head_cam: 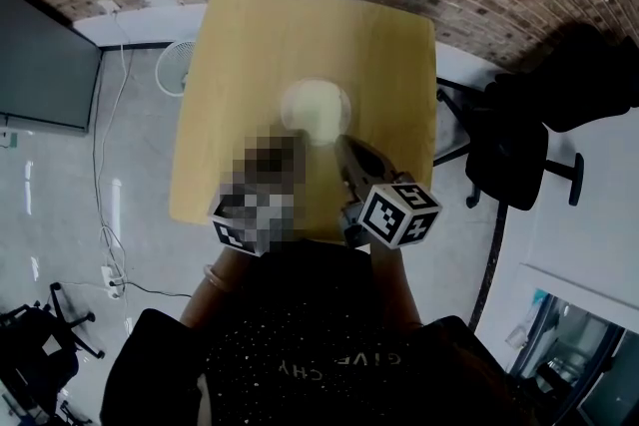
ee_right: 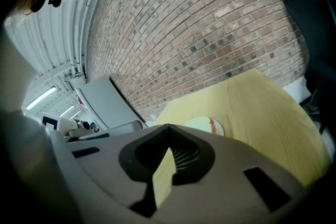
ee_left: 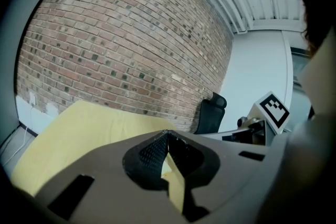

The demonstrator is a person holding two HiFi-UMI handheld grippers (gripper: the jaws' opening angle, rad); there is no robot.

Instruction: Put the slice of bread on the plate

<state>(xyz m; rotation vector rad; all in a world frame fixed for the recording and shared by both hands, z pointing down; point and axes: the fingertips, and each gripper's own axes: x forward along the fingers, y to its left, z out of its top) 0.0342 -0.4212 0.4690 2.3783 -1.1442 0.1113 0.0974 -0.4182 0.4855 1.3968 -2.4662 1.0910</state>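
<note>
- Slice of bread (head_cam: 321,118) lies on the plate (head_cam: 296,97), mid-table (head_cam: 250,45).
- Left gripper (ee_left: 168,136): jaws closed tip to tip, empty, on the plate's near side.
- Right gripper (ee_right: 167,127): jaws pressed together, empty, tips just beside the plate.

1. Bright, even indoor light; ceiling strip light (ee_right: 41,97) visible in right gripper view.
2. Table (head_cam: 300,45) carries only soft shadows.
3. Floor (head_cam: 60,214) shows glare streaks.
4. Strong fisheye bending; brick wall (ee_left: 121,44) curves, corners darken.
5. Near foreground soft.
</note>
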